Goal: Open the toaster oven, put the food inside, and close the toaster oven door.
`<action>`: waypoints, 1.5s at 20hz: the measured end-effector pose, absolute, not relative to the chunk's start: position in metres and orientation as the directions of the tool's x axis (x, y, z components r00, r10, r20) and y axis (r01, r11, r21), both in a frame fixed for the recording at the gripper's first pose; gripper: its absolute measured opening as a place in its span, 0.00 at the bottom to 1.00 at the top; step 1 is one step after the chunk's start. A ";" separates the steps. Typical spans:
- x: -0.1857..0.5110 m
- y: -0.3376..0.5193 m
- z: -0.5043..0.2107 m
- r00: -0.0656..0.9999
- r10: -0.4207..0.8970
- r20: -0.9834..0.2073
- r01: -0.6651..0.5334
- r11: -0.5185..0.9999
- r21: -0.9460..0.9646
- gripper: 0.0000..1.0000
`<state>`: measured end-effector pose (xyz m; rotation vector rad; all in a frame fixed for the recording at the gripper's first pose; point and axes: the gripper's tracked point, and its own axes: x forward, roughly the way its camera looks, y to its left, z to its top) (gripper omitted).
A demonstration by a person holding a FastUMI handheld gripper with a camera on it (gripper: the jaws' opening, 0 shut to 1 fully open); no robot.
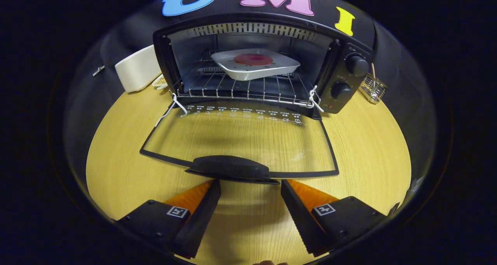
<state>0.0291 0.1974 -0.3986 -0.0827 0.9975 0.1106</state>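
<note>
With the plate (254,65) racked inside, my claw (250,193) hangs released just short of the handle (230,167), where I'd lift the stiff, fragile glass door (248,139).

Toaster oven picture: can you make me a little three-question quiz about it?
1. True or false: the toaster oven door is shut.
2. Where is the white dish with the red food? A) on the table B) on the wire rack inside the oven C) between the fingers
3. Fill in: the gripper is ____, with the door handle just ahead of its fingers.

Key: 1 false, the door lies folded down. 2 B. 3 open.
</note>
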 end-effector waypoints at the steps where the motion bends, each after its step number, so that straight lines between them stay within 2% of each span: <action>1: 0.029 0.197 -0.398 0.536 0.059 -0.842 -0.137 0.990 -0.017 1.00; 6: 0.031 0.197 -0.390 0.552 0.053 -0.832 -0.176 0.983 -0.054 1.00; 12: 0.034 0.200 -0.347 0.670 0.075 -0.739 -0.238 0.964 -0.119 1.00; 15: 0.039 0.200 -0.323 0.723 0.091 -0.684 -0.224 0.969 -0.107 1.00; 19: 0.066 0.196 -0.273 0.814 0.097 -0.573 -0.187 0.977 -0.099 1.00; 22: 0.071 0.200 -0.222 0.862 0.115 -0.494 -0.146 0.989 -0.025 0.99; 26: 0.063 0.196 -0.164 0.918 0.167 -0.359 -0.166 0.986 0.034 0.99; 30: 0.036 0.161 -0.121 0.953 0.168 -0.251 -0.175 0.984 -0.007 0.99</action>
